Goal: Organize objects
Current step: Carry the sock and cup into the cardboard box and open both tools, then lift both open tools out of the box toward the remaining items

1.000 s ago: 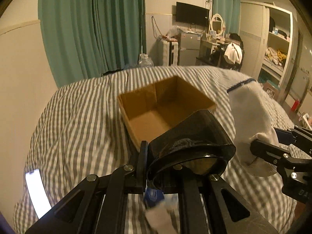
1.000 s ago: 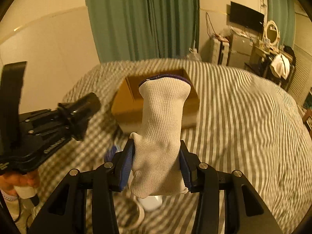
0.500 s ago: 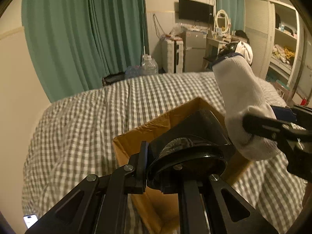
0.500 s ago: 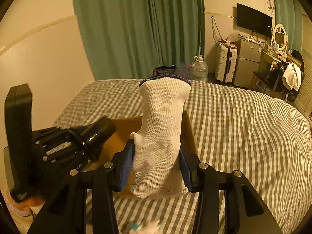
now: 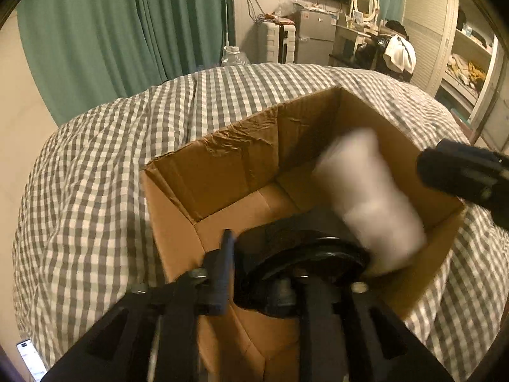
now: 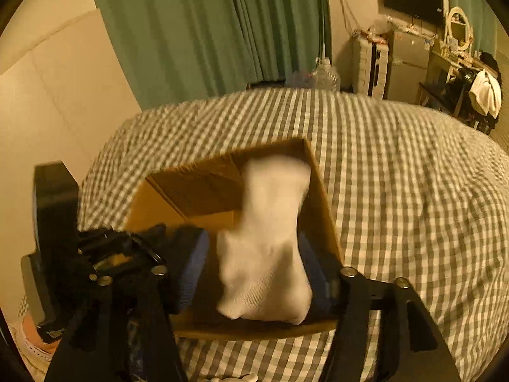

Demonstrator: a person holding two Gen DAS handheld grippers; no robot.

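Left wrist view: your left gripper (image 5: pixel 286 273) over near edge of cardboard box (image 5: pixel 222 165) on checked bed (image 5: pixel 95 165). Fingers closed on dark round cup-like thing (image 5: pixel 302 254), stiff, likely smooth; keep firm squeeze across rim. White sock (image 5: pixel 369 197) blurred, inside box mouth.

Right wrist view: your right gripper (image 6: pixel 254 273) spread wide, pads clear of sock (image 6: pixel 267 242). Sock loose between fingers, over box (image 6: pixel 191 191), seemingly dropping in. Soft, light, limp, not fragile; if regrasping, pinch mid-body and expect sag.
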